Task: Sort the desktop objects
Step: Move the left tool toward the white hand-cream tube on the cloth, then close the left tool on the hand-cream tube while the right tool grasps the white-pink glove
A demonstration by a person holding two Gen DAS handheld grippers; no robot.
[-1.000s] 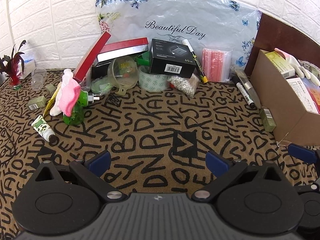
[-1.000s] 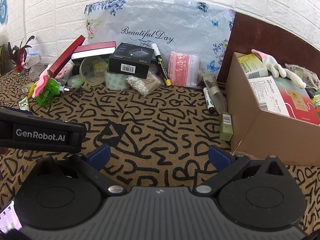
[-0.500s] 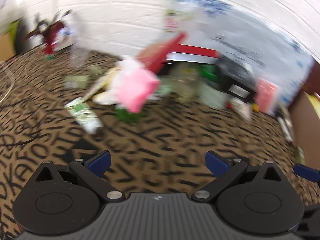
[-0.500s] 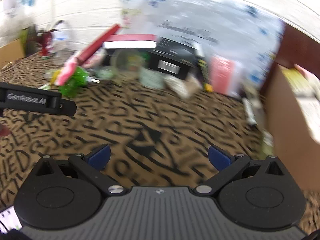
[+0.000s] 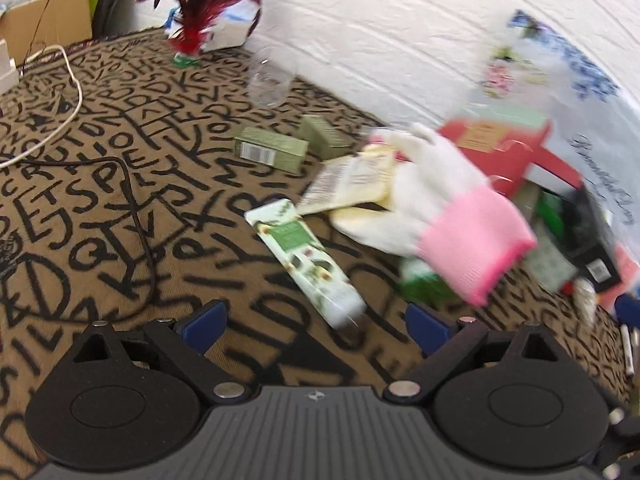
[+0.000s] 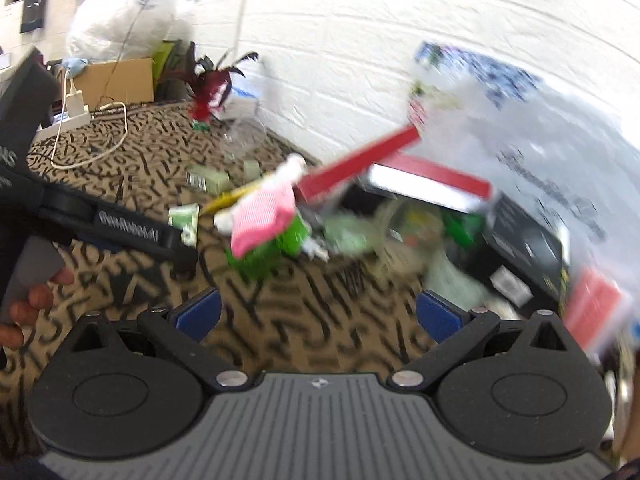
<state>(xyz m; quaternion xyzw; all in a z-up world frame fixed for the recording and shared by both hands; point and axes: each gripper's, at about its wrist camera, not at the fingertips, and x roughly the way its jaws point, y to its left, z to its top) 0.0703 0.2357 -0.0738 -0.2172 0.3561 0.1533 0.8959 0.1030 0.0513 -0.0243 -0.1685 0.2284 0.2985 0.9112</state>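
On the far left of the lettered cloth [image 5: 100,184], a white cord [image 5: 76,92] and a black cable [image 5: 136,208] trailed across the surface; a low sweep of either tool could have snagged them and dragged whatever they were plugged into. Further along stood a clear plastic cup [image 5: 270,80], light enough, probably, to tip at a brush, and two small green boxes [image 5: 270,152] lay beyond it.

The left gripper [image 5: 316,324] hung over the cloth with nothing between its pads; its jaws stood wide and were just beginning to close. The cream tube [image 5: 306,252] lay directly ahead, slanted, its cap end nearest the right pad. It looked the likeliest target, though that was only a judgement. Closing on it at this slant could have caught just the cap, letting the tube swivel or slip out.

To the right, the white glove with the pink cuff [image 5: 452,208] was draped over a green object [image 5: 424,280] and overlapped some flat sachets [image 5: 352,180]. Pulling any one of these might have dragged the others along.

The right gripper [image 6: 318,316] was released too, pads apart over bare cloth. The leaning red lid [image 6: 356,160] and the crowded pile under it could have toppled if nudged. Both views were blurred, so fine contacts could not be told.
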